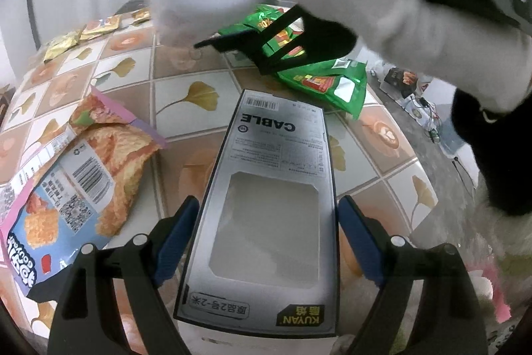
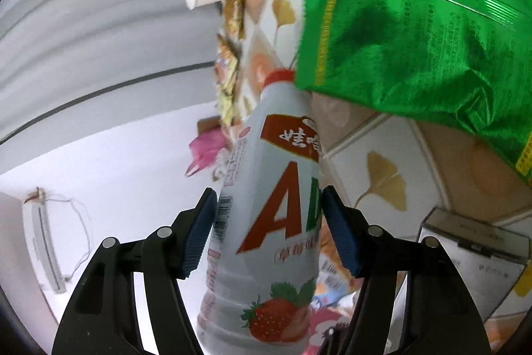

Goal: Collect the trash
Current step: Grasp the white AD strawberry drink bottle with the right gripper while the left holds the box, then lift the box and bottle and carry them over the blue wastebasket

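Taking the cable box as the landmark: to its left lies an orange-and-blue snack bag, flat on the tiled table, untouched and close beside the box's left edge. The box itself sits between the fingers of the left gripper, its long axis running straight out along them, away from the camera; the blue pads flank its two long sides, but there looks to be a sliver of gap on each, so I cannot tell whether they truly grip it or merely straddle it. Beyond the box's far end lie two green snack bags, and above them the right gripper crosses the view, held by a white-gloved hand. In the right wrist view that gripper is closed on a white strawberry-drink bottle — pads pressed to its sides, red cap pointing forward, toward a green bag's edge. By my reading, the right hand is nearer those green bags but already full, while the left has only to close on the box — lengthwise alignment suits it.
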